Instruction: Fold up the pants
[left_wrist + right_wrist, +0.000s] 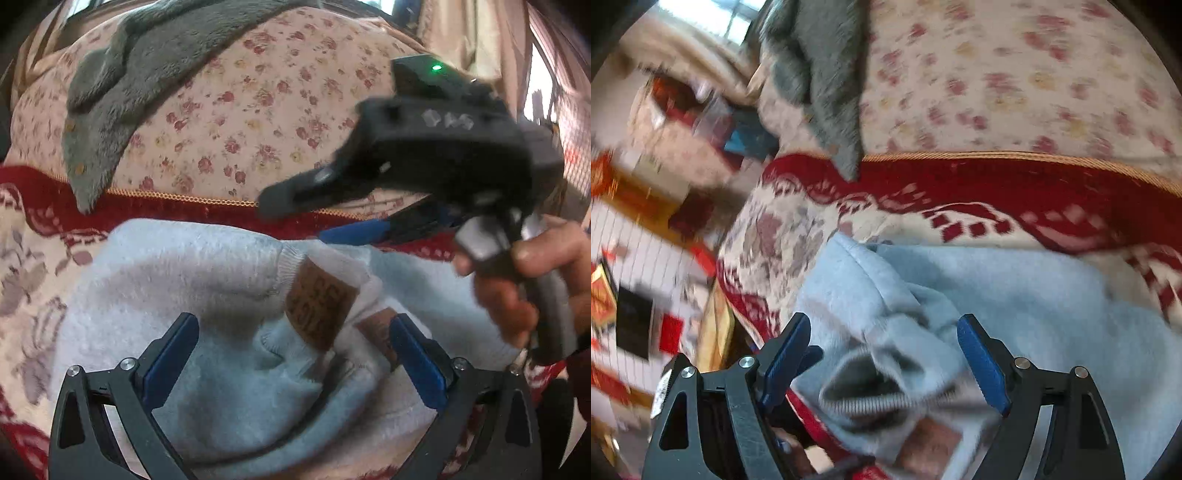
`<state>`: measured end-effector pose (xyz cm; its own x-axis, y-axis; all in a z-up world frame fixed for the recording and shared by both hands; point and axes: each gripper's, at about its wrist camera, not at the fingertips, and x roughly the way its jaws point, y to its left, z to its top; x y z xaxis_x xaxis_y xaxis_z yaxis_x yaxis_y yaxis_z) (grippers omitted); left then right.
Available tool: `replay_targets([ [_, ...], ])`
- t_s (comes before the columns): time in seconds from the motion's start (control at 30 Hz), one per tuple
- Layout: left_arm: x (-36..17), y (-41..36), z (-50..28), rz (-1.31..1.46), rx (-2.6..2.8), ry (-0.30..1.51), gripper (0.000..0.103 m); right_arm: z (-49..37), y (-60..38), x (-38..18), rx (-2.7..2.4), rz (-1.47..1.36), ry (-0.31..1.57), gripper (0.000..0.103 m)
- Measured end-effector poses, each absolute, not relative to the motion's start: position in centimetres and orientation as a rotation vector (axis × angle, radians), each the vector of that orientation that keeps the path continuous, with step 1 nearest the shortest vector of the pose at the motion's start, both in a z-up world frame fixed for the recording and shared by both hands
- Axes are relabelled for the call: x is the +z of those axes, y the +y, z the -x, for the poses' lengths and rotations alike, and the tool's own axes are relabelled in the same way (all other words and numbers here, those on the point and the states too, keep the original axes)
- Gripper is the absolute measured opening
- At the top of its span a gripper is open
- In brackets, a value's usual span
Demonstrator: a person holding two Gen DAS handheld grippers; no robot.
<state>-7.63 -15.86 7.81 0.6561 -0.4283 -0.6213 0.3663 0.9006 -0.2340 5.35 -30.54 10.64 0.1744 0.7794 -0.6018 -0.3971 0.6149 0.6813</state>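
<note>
Light blue fleece pants (207,277) lie bunched on a red and cream patterned blanket, with brown patches (319,306) near a ribbed cuff. My left gripper (291,350) is open, its blue-padded fingers (173,354) straddling the bunched fabric just above it. My right gripper (306,218) shows in the left wrist view, held by a hand over the far right part of the pants, blurred. In the right wrist view the pants (1052,314) fill the lower right, and my right gripper (886,354) is open above a ribbed cuff (864,402).
A grey fleece garment (122,96) lies on a floral cushion (266,110) behind the blanket's red border (184,214). In the right wrist view, the blanket edge (738,280) drops off on the left to a cluttered tiled floor (639,280).
</note>
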Motion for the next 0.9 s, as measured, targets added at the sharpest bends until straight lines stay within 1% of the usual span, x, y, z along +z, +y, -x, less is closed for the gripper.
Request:
replay_targets([
  [0.03,7.7,-15.7,7.6,0.112,-0.450,0.722,0.094,-5.5,-29.6,10.6,0.891,-0.373,1.113,0.085],
  [0.07,7.4,-15.5,7.3,0.133,-0.443,0.724,0.080,-5.7,-28.9,10.6,0.901,-0.336,1.112,0.081],
  [0.1,7.1,-15.6,7.1,0.140,-0.434,0.735,0.070,-5.9,-28.1,10.6,0.900,-0.284,1.109,0.070],
  [0.13,6.7,-15.6,6.7,0.149,-0.427,0.752,0.046,-6.1,-27.4,10.4,0.893,-0.241,1.112,0.062],
  [0.17,6.3,-15.7,6.4,0.161,-0.429,0.768,0.030,-6.3,-27.0,10.0,0.884,-0.207,1.122,0.044],
  [0.2,6.0,-15.9,6.2,0.169,-0.442,0.778,0.025,-6.4,-26.5,9.7,0.876,-0.169,1.135,0.039],
  [0.23,6.0,-16.2,6.4,0.163,-0.450,0.774,0.017,-6.3,-26.3,9.5,0.871,-0.142,1.133,0.037],
  [0.33,6.8,-17.3,7.9,0.106,-0.484,0.746,0.013,-5.7,-26.7,10.3,0.872,-0.105,1.091,0.034],
  [0.5,8.9,-17.6,10.4,0.091,-0.552,0.698,0.012,-4.6,-27.4,12.4,0.865,-0.034,1.025,0.023],
  [0.6,8.4,-18.4,10.8,0.050,-0.558,0.694,0.012,-4.6,-28.0,12.3,0.828,-0.013,1.013,0.023],
  [0.63,7.7,-18.8,10.6,0.044,-0.561,0.716,0.016,-4.7,-28.0,12.0,0.813,-0.011,1.014,0.023],
  [0.67,7.1,-19.0,10.5,0.055,-0.567,0.738,0.027,-4.9,-28.1,11.1,0.786,-0.015,1.021,0.023],
  [0.7,6.3,-19.1,10.3,0.083,-0.570,0.749,0.035,-5.1,-28.1,10.3,0.763,-0.016,1.034,0.024],
  [0.73,5.9,-19.1,10.4,0.107,-0.589,0.746,0.050,-5.2,-28.1,9.4,0.735,-0.008,1.047,0.024],
  [0.77,5.8,-19.1,10.7,0.115,-0.607,0.733,0.061,-5.4,-28.3,8.0,0.698,0.003,1.071,0.024],
  [0.8,6.0,-19.3,11.1,0.103,-0.614,0.724,0.066,-5.4,-28.7,7.5,0.696,-0.018,1.085,0.024],
  [0.83,6.3,-19.5,11.5,0.091,-0.622,0.721,0.077,-5.4,-29.4,7.3,0.705,-0.063,1.089,0.024],
  [0.87,6.7,-19.6,11.9,0.089,-0.633,0.716,0.083,-5.2,-30.6,7.7,0.708,-0.126,1.083,0.024],
  [0.9,7.1,-19.5,12.1,0.096,-0.637,0.712,0.083,-4.9,-31.3,8.1,0.702,-0.145,1.072,0.024],
])
